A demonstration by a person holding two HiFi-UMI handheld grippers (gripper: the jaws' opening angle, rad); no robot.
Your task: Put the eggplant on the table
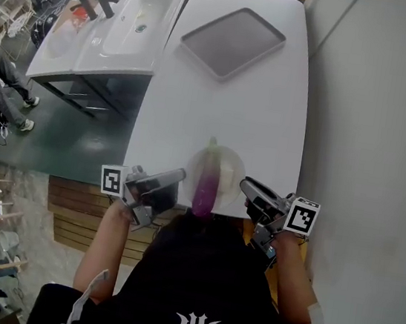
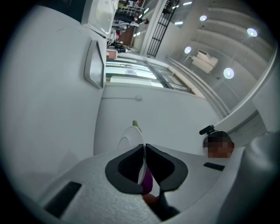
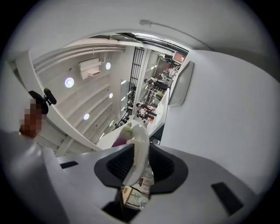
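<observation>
A purple eggplant [image 1: 205, 188] with a green stem lies on a round white plate [image 1: 230, 163] over the near edge of the white table [image 1: 269, 114]. My left gripper [image 1: 179, 179] is shut on the plate's left rim. In the left gripper view the thin rim [image 2: 129, 136] runs into the closed jaws [image 2: 144, 149], with the eggplant [image 2: 148, 182] just past them. My right gripper [image 1: 246, 189] holds the opposite rim. The right gripper view shows the plate [image 3: 139, 151] edge-on filling the gap between the pads of the right gripper [image 3: 142, 147], and the eggplant's stem end [image 3: 124, 132] is beyond it.
A grey rectangular tray [image 1: 232, 42] lies at the table's far end. A white sink unit [image 1: 137, 17] stands to the table's left. A wall runs along the right side. People stand on the floor at far left [image 1: 0, 84]. Wooden slats [image 1: 76, 214] lie below the near left corner.
</observation>
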